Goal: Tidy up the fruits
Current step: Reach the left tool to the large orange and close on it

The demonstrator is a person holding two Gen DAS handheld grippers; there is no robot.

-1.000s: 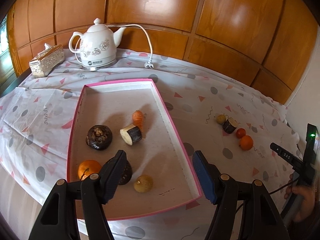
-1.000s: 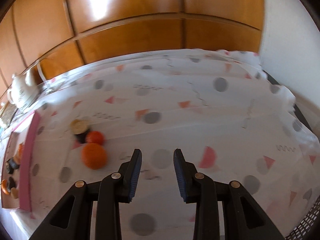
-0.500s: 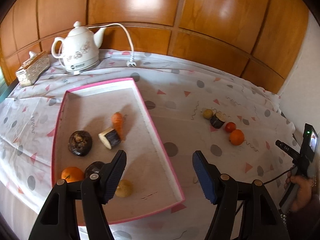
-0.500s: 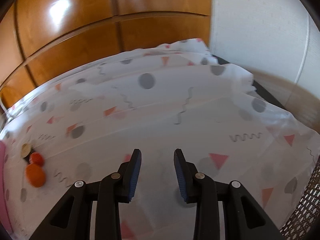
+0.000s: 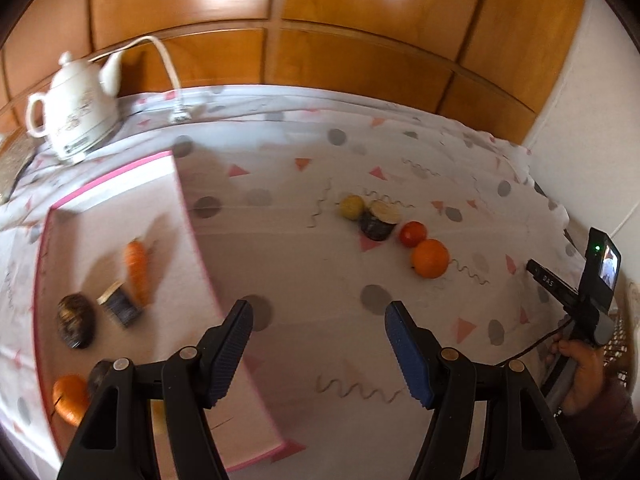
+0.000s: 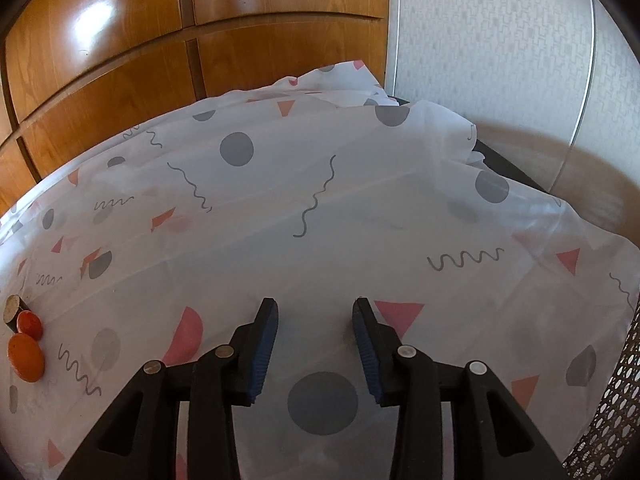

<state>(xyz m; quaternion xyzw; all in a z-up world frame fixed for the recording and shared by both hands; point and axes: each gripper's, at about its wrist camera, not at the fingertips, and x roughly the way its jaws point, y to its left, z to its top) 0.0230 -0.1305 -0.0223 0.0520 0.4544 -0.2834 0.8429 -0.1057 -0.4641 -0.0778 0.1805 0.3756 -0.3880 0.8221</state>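
In the left wrist view a pink-rimmed tray holds a carrot, an eggplant piece, a dark round fruit and an orange. On the cloth to the right lie a yellow fruit, a cut eggplant piece, a tomato and an orange. My left gripper is open and empty above the cloth beside the tray. My right gripper is open and empty over the cloth; the orange and tomato lie far left of it.
A white kettle with its cord stands at the back left. Wooden panels back the table. The right gripper's handle shows at the right edge. The table's right edge and a white wall are close to the right gripper.
The left gripper has swung right, off the tray and toward the loose fruits. The right gripper has turned further right, so the orange and tomato have slid to its left edge.
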